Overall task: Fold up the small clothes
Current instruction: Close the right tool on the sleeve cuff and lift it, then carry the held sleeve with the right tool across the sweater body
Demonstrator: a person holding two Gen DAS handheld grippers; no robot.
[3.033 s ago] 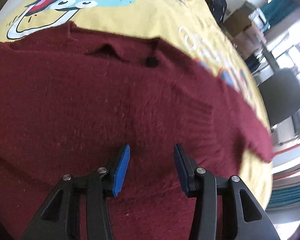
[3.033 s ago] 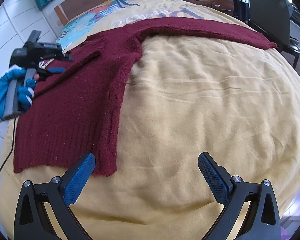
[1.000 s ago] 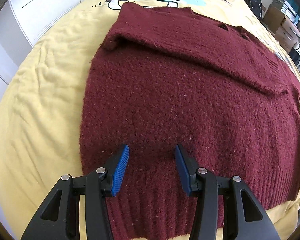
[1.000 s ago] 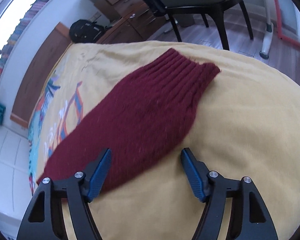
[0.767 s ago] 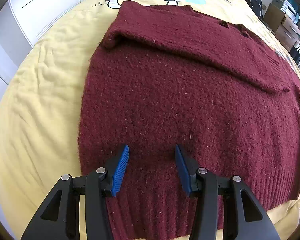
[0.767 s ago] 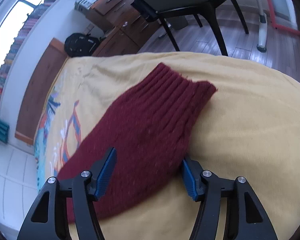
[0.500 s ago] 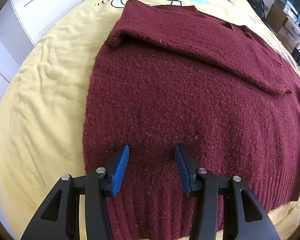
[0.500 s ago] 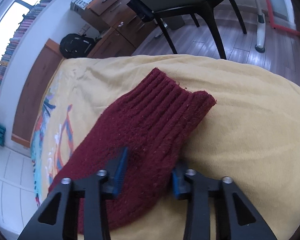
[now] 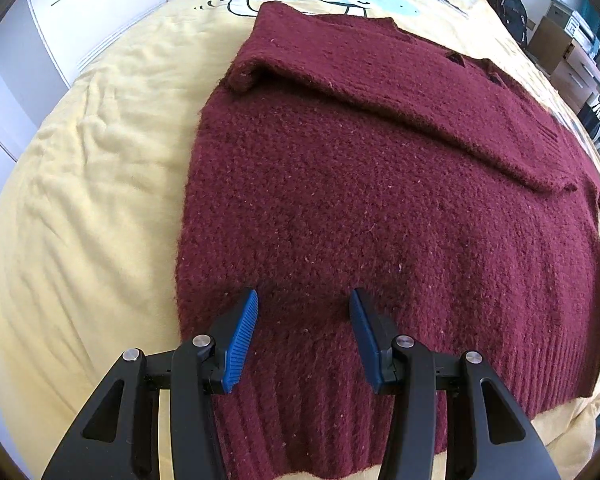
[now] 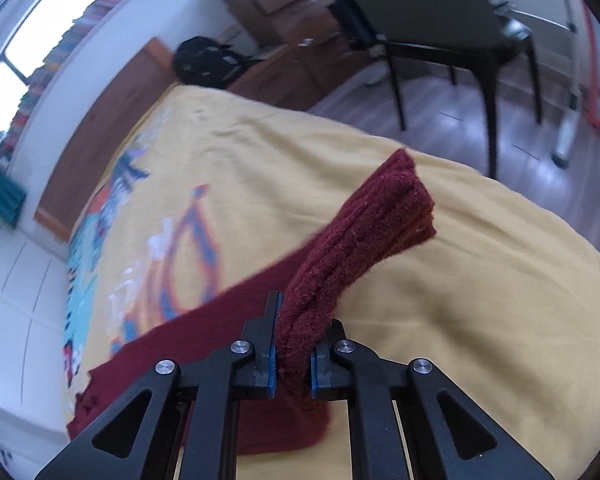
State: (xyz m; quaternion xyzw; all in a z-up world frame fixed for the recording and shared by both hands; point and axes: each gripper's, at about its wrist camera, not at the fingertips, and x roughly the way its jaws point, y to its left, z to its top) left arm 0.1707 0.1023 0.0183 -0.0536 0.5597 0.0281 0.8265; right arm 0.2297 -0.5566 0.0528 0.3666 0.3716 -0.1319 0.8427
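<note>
Bed point(image 9: 80, 208) with yellow cover, cartoon print toward its head. 1 maroon sweater point(image 9: 380, 200) lies flat on it, 1 sleeve folded across the chest.

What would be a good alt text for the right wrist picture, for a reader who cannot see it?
The right gripper is shut on the dark red sweater sleeve, and the ribbed cuff end sticks up above the yellow bed cover. Behind the bed are a dark chair, a wooden floor and a black bag.
</note>
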